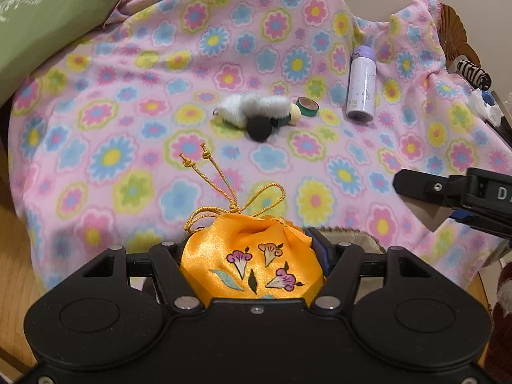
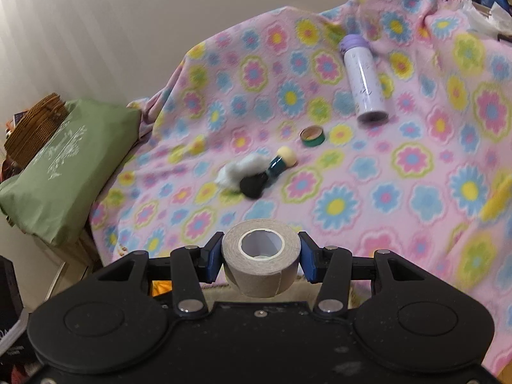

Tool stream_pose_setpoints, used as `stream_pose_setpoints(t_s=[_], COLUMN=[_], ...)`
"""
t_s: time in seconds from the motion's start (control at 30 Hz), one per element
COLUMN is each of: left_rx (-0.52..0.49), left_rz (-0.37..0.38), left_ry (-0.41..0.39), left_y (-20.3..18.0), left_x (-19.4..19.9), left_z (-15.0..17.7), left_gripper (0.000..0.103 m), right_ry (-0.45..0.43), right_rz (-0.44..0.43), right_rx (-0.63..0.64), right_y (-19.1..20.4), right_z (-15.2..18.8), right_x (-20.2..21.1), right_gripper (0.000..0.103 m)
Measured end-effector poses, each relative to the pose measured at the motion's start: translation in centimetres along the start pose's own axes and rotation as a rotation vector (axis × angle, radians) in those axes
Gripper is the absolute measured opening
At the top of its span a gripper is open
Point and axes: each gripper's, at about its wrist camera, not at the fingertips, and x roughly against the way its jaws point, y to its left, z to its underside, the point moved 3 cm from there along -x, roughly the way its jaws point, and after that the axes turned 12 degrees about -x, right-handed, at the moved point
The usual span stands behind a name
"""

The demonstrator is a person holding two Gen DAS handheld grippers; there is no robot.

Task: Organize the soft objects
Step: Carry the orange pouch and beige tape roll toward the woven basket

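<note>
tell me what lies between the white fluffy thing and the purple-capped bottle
A small green tape roll lies on the blanket between the white fluffy thing and the purple-capped bottle; both wrist views show it.

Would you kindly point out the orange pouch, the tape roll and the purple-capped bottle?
orange pouch (image 1: pixel 252 268): left wrist view, embroidered front.
tape roll (image 2: pixel 260 267): right wrist view, outer side.
purple-capped bottle (image 2: pixel 363 83): right wrist view, white body.

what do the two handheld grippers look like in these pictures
Both the left gripper and the right gripper are matte black plastic, each with two round raised discs on a wide base, angled linkage arms with silver pivot screws, and blue finger pads. No cables or sleeves show.
</note>
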Motion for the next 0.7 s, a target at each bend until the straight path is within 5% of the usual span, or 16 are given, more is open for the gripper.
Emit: stream_pose_setpoints(t_s=[0.37,0.7], left_rx=[-0.001,0.004], left_rz=[0.061,0.029], left_ry=[-0.050,-0.036], left_y=[-1.7,-2.0], left_x=[3.2,2.5], left_z=[3.1,3.9], left_gripper=[0.062,0.062], right_ry=[-0.037,0.043], right_rz=[-0.021,0.081], right_rx=[0.018,0.038], right_y=[1.4,-0.1], right_z=[2.3,3.6], right_x=[4.4,2.1], right_gripper=[0.048,0.048])
